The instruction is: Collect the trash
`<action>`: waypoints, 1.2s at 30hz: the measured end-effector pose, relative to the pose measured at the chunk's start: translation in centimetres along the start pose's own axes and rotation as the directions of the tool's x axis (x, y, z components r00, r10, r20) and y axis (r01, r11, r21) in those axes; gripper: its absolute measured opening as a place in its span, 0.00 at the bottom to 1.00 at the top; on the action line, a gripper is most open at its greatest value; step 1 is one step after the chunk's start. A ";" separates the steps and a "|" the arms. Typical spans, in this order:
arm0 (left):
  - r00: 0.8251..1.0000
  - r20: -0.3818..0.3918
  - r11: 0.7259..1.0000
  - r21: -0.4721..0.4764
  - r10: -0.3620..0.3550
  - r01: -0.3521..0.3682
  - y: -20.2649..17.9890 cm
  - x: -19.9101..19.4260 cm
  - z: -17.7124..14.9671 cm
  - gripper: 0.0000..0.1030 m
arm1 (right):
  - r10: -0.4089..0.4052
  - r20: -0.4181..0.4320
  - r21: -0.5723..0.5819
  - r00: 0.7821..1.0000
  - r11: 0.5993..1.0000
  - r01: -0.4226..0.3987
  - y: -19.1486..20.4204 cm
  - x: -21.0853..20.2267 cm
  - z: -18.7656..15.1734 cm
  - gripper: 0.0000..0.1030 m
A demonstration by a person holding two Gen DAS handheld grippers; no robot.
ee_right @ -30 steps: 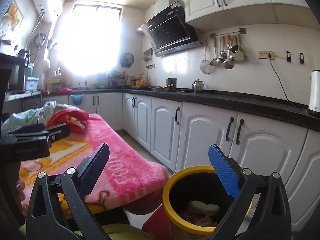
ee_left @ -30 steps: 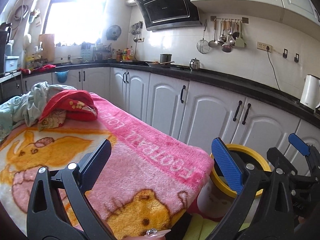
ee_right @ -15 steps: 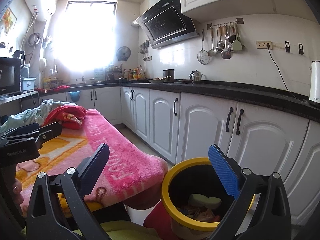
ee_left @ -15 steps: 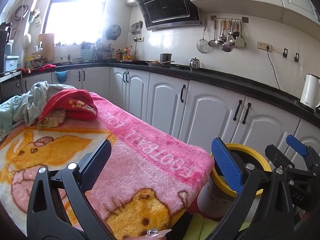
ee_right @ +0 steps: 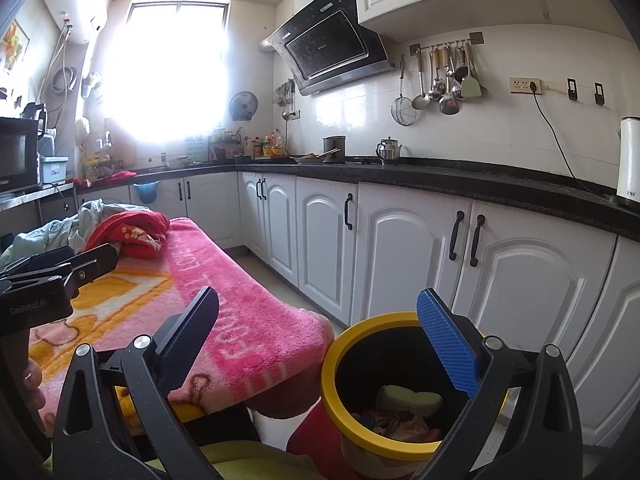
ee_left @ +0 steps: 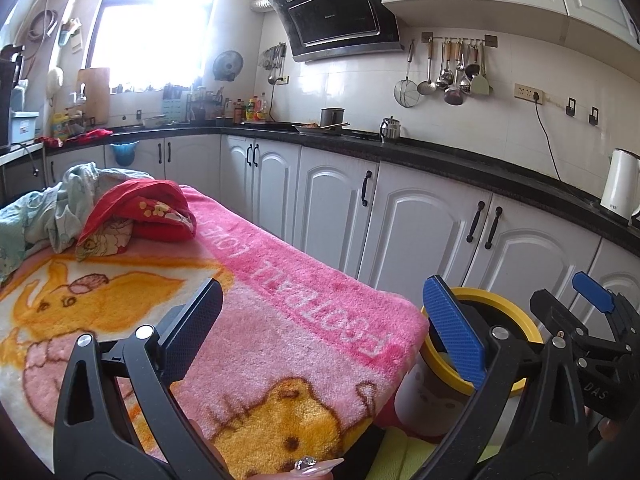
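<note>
Right gripper (ee_right: 318,338) has tipped upward and drawn back slightly over the last second: the ceiling and water heater (ee_right: 76,0) now show in its view, and the yellow-rimmed bin (ee_right: 384,384) sits lower in frame. More of the bin's inside shows, with a pale green lump (ee_right: 408,396) on the trash. Seen from the left gripper (ee_left: 324,328), the right one has shifted slightly rightward.

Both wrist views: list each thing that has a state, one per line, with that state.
left gripper: open, holding nothing.
right gripper: open, holding nothing.
trash bin: uncovered, upright, trash at the bottom.
pink blanket: spread flat over the table.
red cloth: crumpled on the blanket.
cabinet doors: all shut.
electric kettle: upright on the counter, lid down.
</note>
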State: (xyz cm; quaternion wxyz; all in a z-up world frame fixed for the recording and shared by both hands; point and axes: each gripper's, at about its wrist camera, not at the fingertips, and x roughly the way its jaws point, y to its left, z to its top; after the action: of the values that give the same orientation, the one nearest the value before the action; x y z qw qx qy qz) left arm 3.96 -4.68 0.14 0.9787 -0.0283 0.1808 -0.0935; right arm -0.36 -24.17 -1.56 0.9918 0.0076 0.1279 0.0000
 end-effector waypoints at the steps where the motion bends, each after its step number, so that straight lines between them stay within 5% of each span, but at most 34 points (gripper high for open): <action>1: 1.000 0.000 1.000 0.000 0.000 0.000 0.0 0.0 0.0 0.89 | -0.001 -0.001 0.000 1.000 1.000 0.001 0.0 0.0 0.0 0.94; 36: 1.000 -0.008 1.000 -0.004 0.004 -0.004 0.1 0.1 0.1 0.89 | -0.009 -0.004 0.010 1.000 1.000 0.009 -0.4 -0.2 -0.3 0.94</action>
State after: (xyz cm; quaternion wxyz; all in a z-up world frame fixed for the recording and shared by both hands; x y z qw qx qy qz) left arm 4.12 -4.57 0.20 0.9781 -0.0297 0.1847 -0.0912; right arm -0.65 -24.60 -1.79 0.9914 0.0122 0.1301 -0.0051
